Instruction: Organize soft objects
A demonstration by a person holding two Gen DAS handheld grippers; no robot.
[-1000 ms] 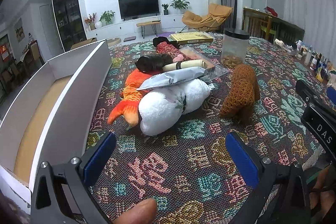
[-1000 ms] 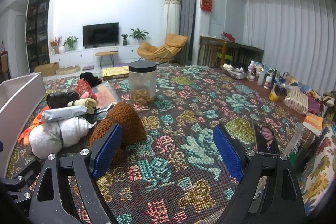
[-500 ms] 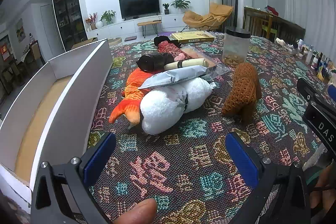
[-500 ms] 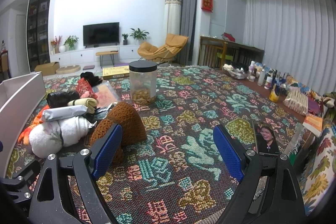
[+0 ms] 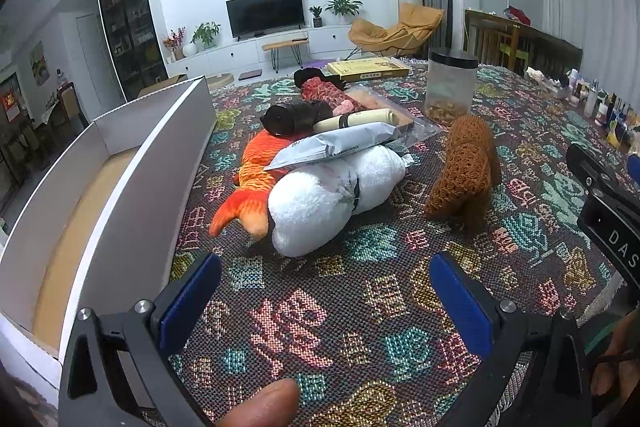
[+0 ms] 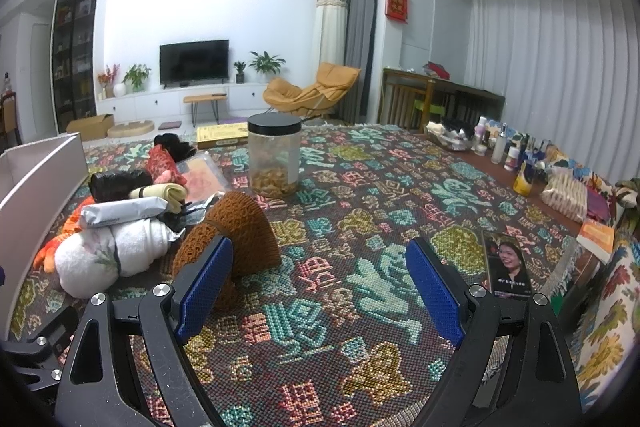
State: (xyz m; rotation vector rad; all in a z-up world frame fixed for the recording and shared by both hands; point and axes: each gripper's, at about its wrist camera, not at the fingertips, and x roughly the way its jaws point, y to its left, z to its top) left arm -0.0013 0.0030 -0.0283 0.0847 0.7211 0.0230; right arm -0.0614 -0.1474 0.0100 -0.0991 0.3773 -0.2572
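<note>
A pile of soft things lies mid-table: a white rolled plush, an orange fish toy, a dark roll and a red knit piece. A silver packet and a cream roll rest on top. A brown crocheted piece stands to the right of the pile. My left gripper is open, short of the white plush, with nothing between its fingers. My right gripper is open too, its left finger in front of the brown piece.
A long white open box runs along the table's left edge. A clear jar with a black lid, a yellow flat box and a plastic bag sit behind the pile. Bottles, packets and a magazine line the right side.
</note>
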